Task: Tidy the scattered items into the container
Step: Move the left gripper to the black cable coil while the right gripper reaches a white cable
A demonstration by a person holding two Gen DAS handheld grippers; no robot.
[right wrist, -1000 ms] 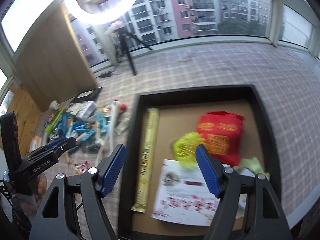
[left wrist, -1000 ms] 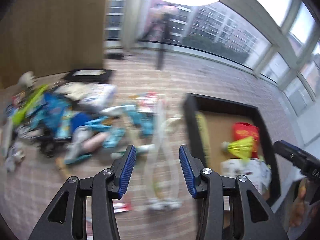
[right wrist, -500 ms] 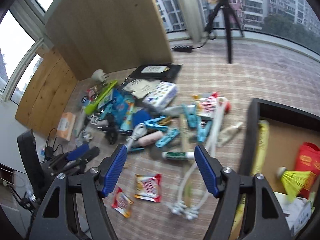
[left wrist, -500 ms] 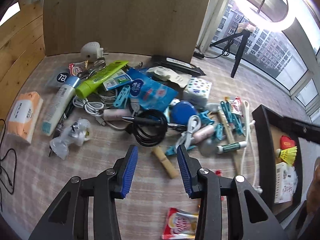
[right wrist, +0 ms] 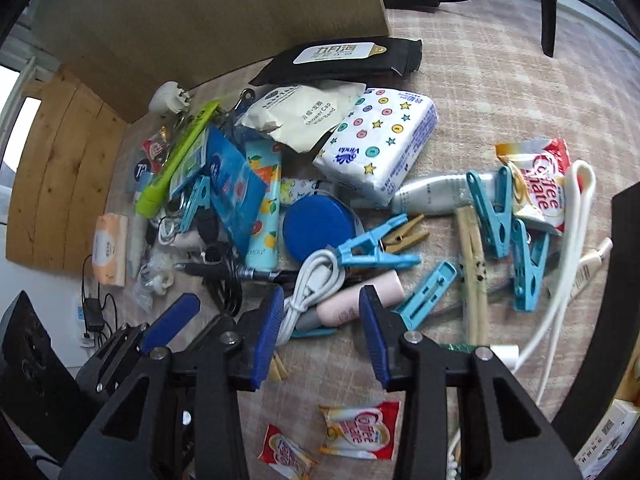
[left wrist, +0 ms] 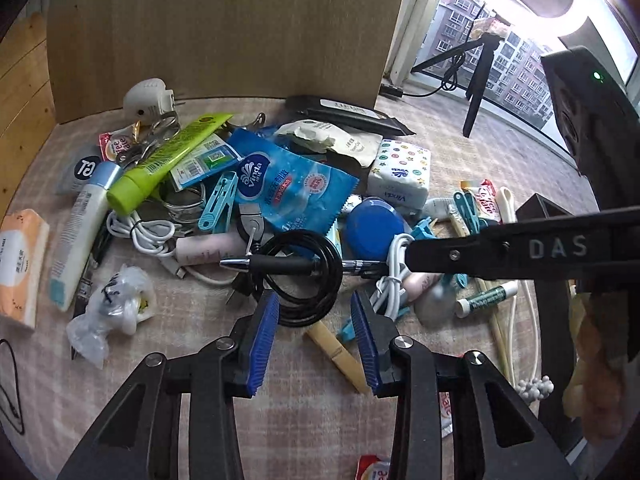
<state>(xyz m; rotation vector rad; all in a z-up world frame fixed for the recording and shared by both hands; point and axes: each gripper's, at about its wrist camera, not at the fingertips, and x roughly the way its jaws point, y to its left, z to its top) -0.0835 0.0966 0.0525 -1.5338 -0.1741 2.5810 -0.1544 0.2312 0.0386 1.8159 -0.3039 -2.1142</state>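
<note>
- Most of the work was left, we judged: a dense pile of scattered items (left wrist: 256,200) lay on the surface, and only a black edge of the container (right wrist: 624,280) showed at the right, its contents hardly visible.
- Our left gripper (left wrist: 316,336) hung over the coiled black cable (left wrist: 300,276), jaws parted after closing somewhat, gripping nothing.
- Our right gripper (right wrist: 324,332) had just been narrowing around a pink tube (right wrist: 356,300) and white cable (right wrist: 316,280); pads apart, not yet pressing.
- The pile sat on a pale checked mat (right wrist: 500,92), with a wooden panel (left wrist: 224,28) behind and windows (left wrist: 516,68) facing apartment blocks.
</note>
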